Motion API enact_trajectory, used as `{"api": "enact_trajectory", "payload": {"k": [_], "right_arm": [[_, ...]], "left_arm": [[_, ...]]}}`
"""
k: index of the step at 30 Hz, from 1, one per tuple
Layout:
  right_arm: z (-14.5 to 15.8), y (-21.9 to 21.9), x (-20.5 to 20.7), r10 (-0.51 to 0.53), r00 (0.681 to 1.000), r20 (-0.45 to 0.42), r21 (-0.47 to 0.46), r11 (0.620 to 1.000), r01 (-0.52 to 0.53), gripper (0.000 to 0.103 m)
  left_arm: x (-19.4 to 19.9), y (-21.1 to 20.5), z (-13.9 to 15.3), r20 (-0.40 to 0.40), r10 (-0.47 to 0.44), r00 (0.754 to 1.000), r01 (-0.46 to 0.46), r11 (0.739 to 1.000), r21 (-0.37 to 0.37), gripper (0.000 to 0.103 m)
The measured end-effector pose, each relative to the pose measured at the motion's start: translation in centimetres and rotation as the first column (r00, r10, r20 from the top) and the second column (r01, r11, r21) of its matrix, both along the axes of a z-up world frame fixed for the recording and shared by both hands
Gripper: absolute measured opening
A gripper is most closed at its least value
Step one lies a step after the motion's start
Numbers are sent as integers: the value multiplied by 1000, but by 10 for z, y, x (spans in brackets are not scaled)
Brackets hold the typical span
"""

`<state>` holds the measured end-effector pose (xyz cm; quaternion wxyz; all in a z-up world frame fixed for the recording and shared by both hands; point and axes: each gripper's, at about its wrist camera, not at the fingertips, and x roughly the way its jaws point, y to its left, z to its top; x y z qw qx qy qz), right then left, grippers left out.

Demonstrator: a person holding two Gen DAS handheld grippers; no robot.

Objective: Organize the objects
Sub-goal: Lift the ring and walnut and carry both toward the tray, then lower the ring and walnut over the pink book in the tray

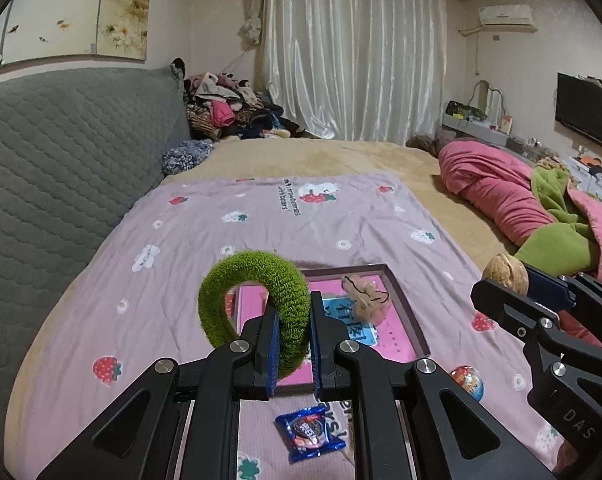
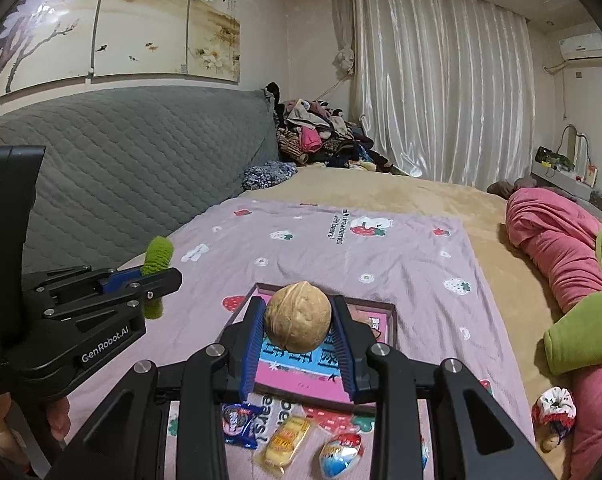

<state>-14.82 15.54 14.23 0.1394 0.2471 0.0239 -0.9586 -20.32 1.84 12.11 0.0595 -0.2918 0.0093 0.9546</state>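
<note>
Your left tool (image 1: 293, 340) is clamped on the green scrunchie (image 1: 257, 300), whose loop rises toward 11 o'clock above the blue pads. Your hand (image 2: 57, 416) on its handle is cut off at the right-wrist view's lower left edge. The shallow pink-lined box (image 1: 405, 308) lies on the lilac strawberry sheet (image 1: 181, 240) just beyond both tools. At 3 o'clock, your right tool (image 2: 299, 330) pinches the walnut (image 2: 298, 317), tilted downward over the box. The blue snack packet (image 1: 310, 434) lies partly hidden beneath the linkage.
</note>
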Motion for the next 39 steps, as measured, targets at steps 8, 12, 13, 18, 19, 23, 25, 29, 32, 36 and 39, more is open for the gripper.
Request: {"api": "enact_trajectory", "payload": {"k": [8,12,13,18,19,23,25,29,32,36,39], "right_arm": [[-10,0,-21,-6,1000,7,0,1000,6,33],[-24,1,-34,-8,1000,24,-3,1000,8,33],[-28,1,-37,-7,1000,28,-4,1000,7,33],[-61,1,-59,-14,997,77,7,1000,14,33],[-69,2,-64,-16,996,88,10,1000,15,33],[-92,5,-77,-24,993,115,9,1000,23,33],[-105,7,-85,-27,991,134,2,1000,27,33],[-129,10,-104,-33,984,174,9,999,32,33],[-140,15,-118,-47,980,196,23,999,44,33],[-157,22,-135,-86,966,242,83,994,68,33],[-170,27,-147,-95,955,279,83,994,74,33]], "left_arm": [[-28,0,-27,34,3,999,-3,1000,-1,13],[-42,1,-48,53,4,999,-3,1000,-10,13],[-43,1,-53,53,4,999,-4,1000,-15,13],[-60,3,-82,80,8,997,-7,1000,-15,13],[-66,3,-89,92,8,996,-7,1000,-11,13],[-82,2,-115,113,13,993,-12,1000,-17,13],[-89,1,-129,121,14,993,-13,1000,-15,13],[-104,0,-153,144,16,989,-13,1000,-21,13],[-114,0,-168,154,23,988,-19,999,-28,12],[-127,1,-183,168,34,985,-29,999,-30,13],[-132,-2,-194,173,44,984,-42,999,-16,13]]}}
